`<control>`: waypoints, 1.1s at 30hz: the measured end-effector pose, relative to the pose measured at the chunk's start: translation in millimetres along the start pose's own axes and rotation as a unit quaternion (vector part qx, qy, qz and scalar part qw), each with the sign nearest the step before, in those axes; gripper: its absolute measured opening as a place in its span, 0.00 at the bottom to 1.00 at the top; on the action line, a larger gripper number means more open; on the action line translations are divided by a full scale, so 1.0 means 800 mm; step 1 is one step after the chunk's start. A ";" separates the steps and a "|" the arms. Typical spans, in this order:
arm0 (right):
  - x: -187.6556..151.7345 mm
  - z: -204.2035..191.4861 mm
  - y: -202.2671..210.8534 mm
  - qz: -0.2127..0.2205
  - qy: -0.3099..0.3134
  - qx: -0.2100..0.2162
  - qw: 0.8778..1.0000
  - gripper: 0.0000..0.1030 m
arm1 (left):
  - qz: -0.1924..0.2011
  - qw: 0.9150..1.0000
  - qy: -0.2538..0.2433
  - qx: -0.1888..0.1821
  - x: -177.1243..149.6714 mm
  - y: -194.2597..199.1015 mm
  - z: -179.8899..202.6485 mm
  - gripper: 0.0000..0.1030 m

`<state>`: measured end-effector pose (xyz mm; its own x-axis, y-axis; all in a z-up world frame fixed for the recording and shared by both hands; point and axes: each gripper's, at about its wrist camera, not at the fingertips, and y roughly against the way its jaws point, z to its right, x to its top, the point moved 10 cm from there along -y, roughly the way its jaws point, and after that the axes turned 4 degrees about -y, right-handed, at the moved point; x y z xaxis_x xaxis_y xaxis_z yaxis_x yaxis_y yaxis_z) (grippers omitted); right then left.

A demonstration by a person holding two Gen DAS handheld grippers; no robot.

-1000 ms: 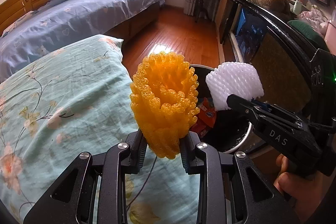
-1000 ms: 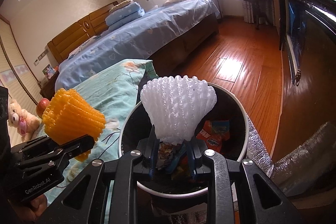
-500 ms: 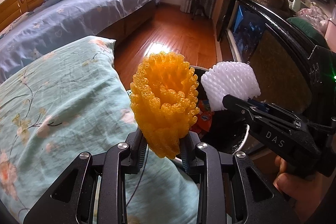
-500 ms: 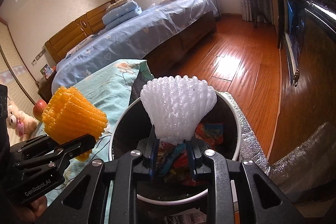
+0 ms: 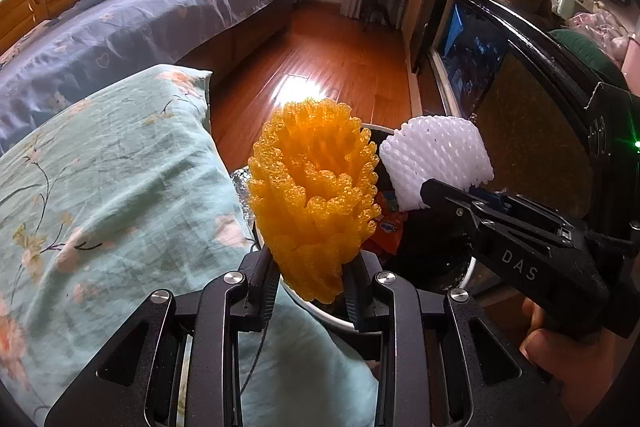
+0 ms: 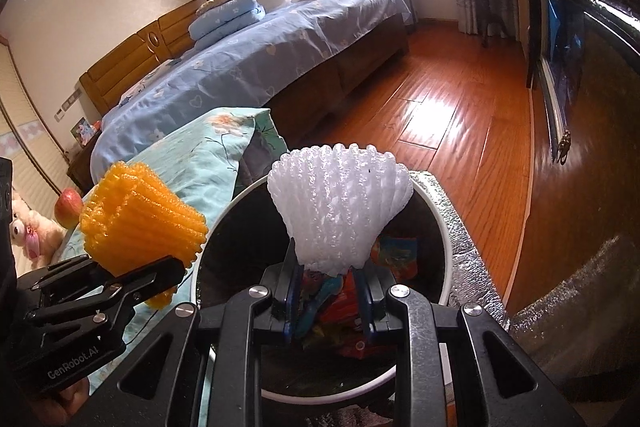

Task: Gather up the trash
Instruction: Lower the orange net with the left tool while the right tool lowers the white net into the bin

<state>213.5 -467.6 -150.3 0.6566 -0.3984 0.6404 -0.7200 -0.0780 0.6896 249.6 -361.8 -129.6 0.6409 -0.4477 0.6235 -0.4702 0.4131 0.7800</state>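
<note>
In the left wrist view, the left claw [image 5: 310, 285] is clamped on the lower end of an orange foam net [image 5: 314, 195], a ribbed, bumpy sleeve standing up with its open mouth showing, above the near rim of the bin [image 5: 320, 311] beside the floral quilt [image 5: 100, 187]

In the right wrist view, the right claw [image 6: 327, 297] pinches the narrow base of a white foam net [image 6: 340, 203], fanned out like a shell over the open bin [image 6: 446, 251], where colourful wrappers [image 6: 394, 257] lie
</note>
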 end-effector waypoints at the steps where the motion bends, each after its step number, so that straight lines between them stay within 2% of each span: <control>1: 0.001 0.000 -0.001 -0.001 0.000 -0.001 1.000 0.24 | -0.001 1.000 -0.001 0.000 0.001 -0.001 0.001 0.25; 33: 0.003 0.016 -0.010 -0.012 -0.008 -0.009 1.000 0.25 | -0.014 1.000 -0.010 -0.005 0.005 -0.019 0.013 0.27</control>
<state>218.1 -479.4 -158.2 0.6704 -0.4109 0.6178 -0.6994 -0.0722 0.7110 253.3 -378.5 -138.4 0.6414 -0.4749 0.6025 -0.4459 0.4084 0.7965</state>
